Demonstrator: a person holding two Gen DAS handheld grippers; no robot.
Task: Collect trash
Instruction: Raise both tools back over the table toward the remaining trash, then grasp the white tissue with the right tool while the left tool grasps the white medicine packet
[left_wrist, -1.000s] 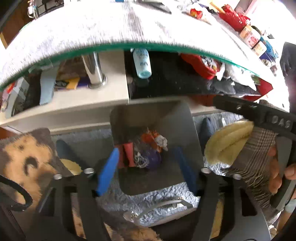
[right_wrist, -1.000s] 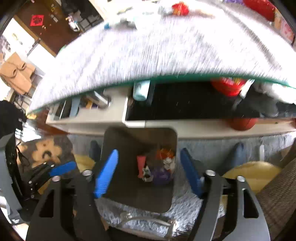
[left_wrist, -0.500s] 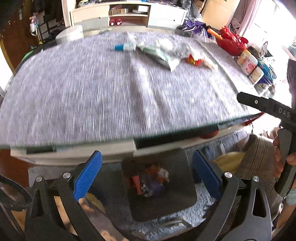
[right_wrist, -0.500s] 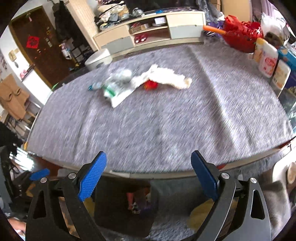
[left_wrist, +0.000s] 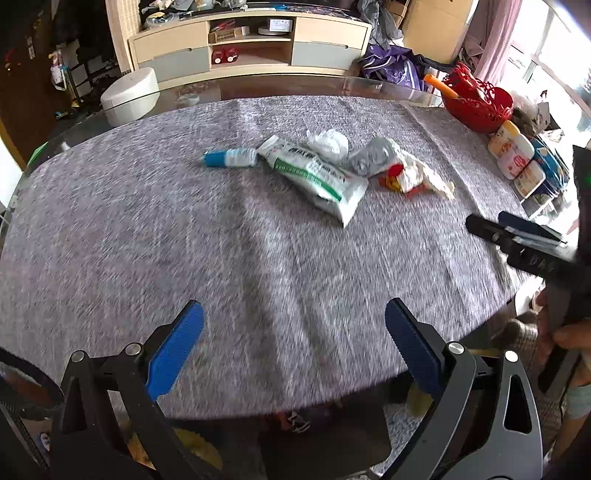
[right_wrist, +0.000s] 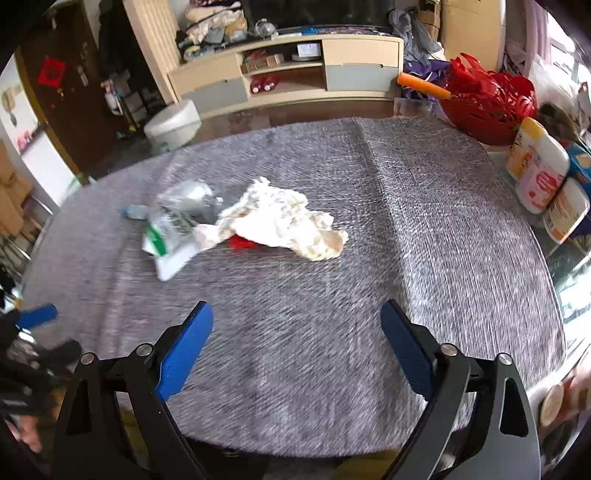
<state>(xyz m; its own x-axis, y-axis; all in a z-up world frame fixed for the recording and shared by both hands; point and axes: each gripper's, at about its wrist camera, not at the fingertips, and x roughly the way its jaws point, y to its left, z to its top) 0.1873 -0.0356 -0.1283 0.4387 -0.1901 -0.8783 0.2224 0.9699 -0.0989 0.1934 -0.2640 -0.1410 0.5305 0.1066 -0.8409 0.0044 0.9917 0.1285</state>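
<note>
The trash lies in a loose cluster toward the far half of the grey-clothed surface (left_wrist: 184, 240), well apart from both tongs, which hang over the near edge. In the left wrist view the left tongs (left_wrist: 293, 343) stand wide with nothing between the blue pads; ahead of them lie a small blue-capped bottle (left_wrist: 229, 158), a white and green wrapper (left_wrist: 317, 177) touching its end, a crumpled white tissue (left_wrist: 328, 142) just behind the wrapper, a grey plastic piece (left_wrist: 369, 160), and a crumpled paper (left_wrist: 421, 175) over a red scrap (left_wrist: 394, 170).

In the right wrist view the right tongs (right_wrist: 295, 343) are also spread, their jaws closing slightly, with only cloth between them. The crumpled paper lies ahead, left of centre, the wrapper beside it toward the left edge.

That view is blurred: the bottle and the plastic piece are smeared and hard to tell apart. The red scrap is mostly hidden under the paper. From the left camera, the right tongs show only as a dark blurred bar at the right edge, gripped by a partly cut-off hand (left_wrist: 565, 339). Something below the near edge shows dimly; what it is cannot be told.
</note>
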